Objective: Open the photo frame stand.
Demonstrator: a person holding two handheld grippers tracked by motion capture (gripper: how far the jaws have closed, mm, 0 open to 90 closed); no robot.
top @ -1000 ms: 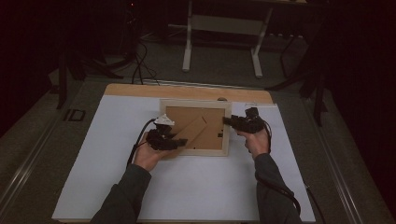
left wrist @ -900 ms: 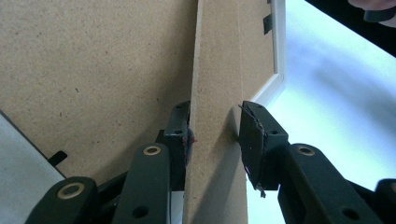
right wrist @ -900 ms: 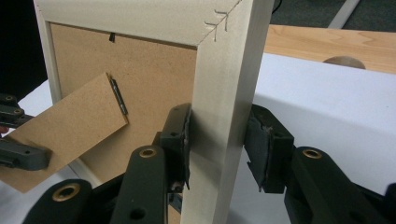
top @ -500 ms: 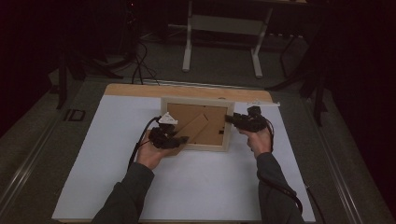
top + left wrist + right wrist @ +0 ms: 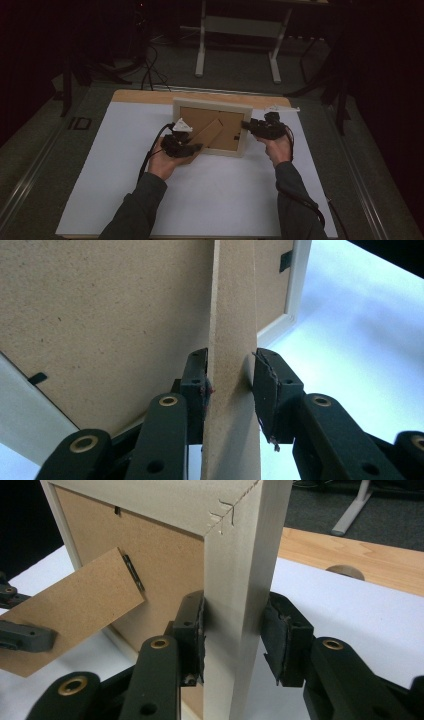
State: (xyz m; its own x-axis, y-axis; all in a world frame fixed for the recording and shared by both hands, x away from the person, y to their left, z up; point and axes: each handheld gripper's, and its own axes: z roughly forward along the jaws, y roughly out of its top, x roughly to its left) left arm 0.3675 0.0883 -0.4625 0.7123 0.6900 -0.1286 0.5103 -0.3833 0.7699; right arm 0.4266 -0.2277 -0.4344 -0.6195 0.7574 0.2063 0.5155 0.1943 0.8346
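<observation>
The picture frame (image 5: 212,127) lies with its brown back side up on the white sheet (image 5: 200,200) of the tabletop (image 5: 145,96), between the two grippers. The left gripper (image 5: 195,147) has its fingers (image 5: 197,385) half apart around the brown stand flap (image 5: 232,365) of the frame. The jaws have just been closing with the flap between them. In the left gripper view the one finger touches the edge of the flap, and the other finger stands just beside the opposite edge; I cannot tell whether it already presses. The flap goes up and away from the fingers, over the brown backing board (image 5: 100,315). The right gripper (image 5: 246,125) has its fingers (image 5: 192,630) clamped on the pale wooden side rail (image 5: 235,605) of the frame, one finger on the inner side next to the backing board and one on the outer side. Beyond these fingers, the flap (image 5: 70,612) stands out from the back, and the left gripper (image 5: 20,625) is at its far end.
</observation>
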